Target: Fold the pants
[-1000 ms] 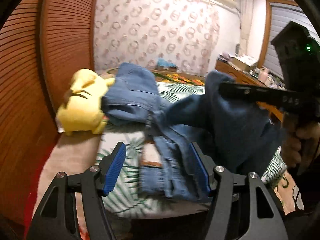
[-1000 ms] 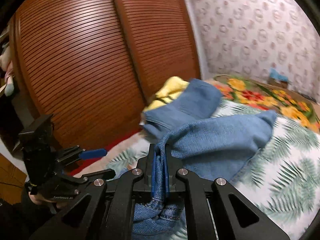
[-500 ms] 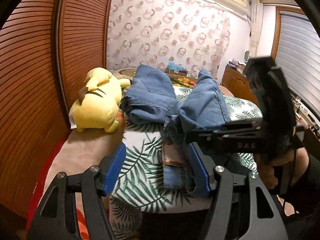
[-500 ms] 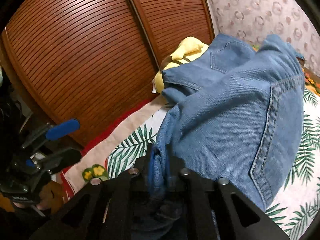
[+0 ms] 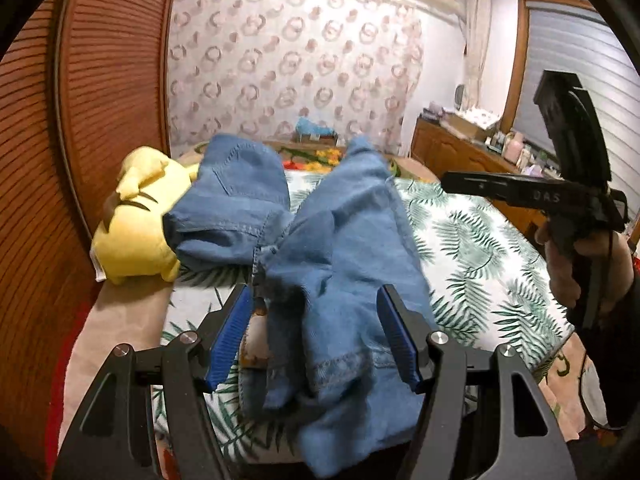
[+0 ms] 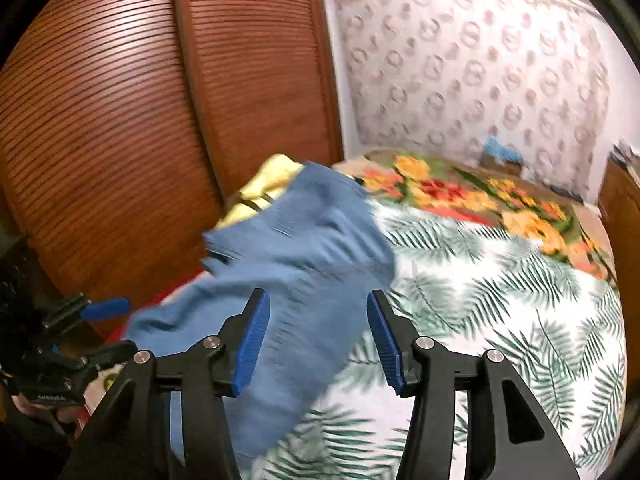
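Observation:
Blue denim pants point(image 5: 340, 240) lie rumpled on the bed, one leg thrown forward over the waist end, the other bunched against a plush toy. My left gripper point(image 5: 316, 336) is open just above the near end of the pants, holding nothing. My right gripper point(image 6: 316, 336) is open and empty, with the pants point(image 6: 288, 256) lying blurred below and beyond its jaws. The right gripper also shows in the left wrist view point(image 5: 520, 192) at the right, raised above the bed.
A yellow plush toy point(image 5: 136, 216) lies at the bed's left edge beside the wooden slatted wardrobe doors point(image 5: 80, 120). The leaf-print sheet point(image 5: 472, 248) covers the bed, a floral blanket point(image 6: 480, 196) lies at its far end. A wooden dresser point(image 5: 460, 152) stands at right.
My right gripper has opened and let go of the pants leg, which dropped onto the bed over the waist end. The right gripper pulled back to the right. The left gripper stayed open.

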The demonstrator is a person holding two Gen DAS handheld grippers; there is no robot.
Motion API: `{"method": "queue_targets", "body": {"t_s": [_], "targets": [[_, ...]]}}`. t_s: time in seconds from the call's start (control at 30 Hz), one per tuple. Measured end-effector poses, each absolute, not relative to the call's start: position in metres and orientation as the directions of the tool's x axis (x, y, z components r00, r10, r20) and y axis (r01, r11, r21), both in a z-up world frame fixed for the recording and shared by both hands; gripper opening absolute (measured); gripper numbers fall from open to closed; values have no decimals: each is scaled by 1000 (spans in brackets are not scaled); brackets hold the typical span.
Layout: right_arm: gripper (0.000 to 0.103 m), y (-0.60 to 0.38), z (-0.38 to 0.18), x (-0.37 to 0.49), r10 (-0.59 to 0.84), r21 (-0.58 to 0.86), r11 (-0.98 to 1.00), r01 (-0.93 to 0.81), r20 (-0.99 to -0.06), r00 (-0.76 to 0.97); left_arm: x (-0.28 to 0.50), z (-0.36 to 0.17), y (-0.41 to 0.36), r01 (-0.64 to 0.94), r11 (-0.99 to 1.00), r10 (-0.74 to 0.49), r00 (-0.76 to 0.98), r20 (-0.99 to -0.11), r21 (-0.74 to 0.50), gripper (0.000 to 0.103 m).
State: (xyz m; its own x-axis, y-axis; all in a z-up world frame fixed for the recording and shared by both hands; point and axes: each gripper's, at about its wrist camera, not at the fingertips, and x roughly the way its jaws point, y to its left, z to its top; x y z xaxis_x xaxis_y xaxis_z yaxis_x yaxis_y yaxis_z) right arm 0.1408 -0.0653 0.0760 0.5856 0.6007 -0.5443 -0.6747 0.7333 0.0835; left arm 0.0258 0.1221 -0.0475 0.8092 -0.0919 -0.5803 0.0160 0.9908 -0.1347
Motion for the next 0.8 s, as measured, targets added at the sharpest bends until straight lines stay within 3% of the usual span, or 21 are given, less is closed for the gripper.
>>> {"method": "queue_targets", "body": {"t_s": [0.03,0.07,0.17,0.4,0.6,0.8], "targets": [[54,-64,69,145,591,82,739,-669,-555,585,33,-53,123,15,991,-93,802,-591,-134,61],[54,-62,69,149,586,81,742,-666,-563,583,38,-60,125,13,990,-98,785,-612,-142,38],[54,-50,60,166,588,103,738,-667,-584,560,35,-70,130,33,984,-136,770,-623,-174,18],[59,-18,49,191,637,150,697,-701,-579,510,17,-92,141,4,988,-107,747,-656,-156,14],[76,-1,6,245,615,163,704,-692,-628,477,23,-107,150,-17,983,-113,734,-670,-184,18],[90,21,-14,280,637,274,688,-672,-672,378,21,-111,157,-9,978,-135,733,-666,-209,18]]}}
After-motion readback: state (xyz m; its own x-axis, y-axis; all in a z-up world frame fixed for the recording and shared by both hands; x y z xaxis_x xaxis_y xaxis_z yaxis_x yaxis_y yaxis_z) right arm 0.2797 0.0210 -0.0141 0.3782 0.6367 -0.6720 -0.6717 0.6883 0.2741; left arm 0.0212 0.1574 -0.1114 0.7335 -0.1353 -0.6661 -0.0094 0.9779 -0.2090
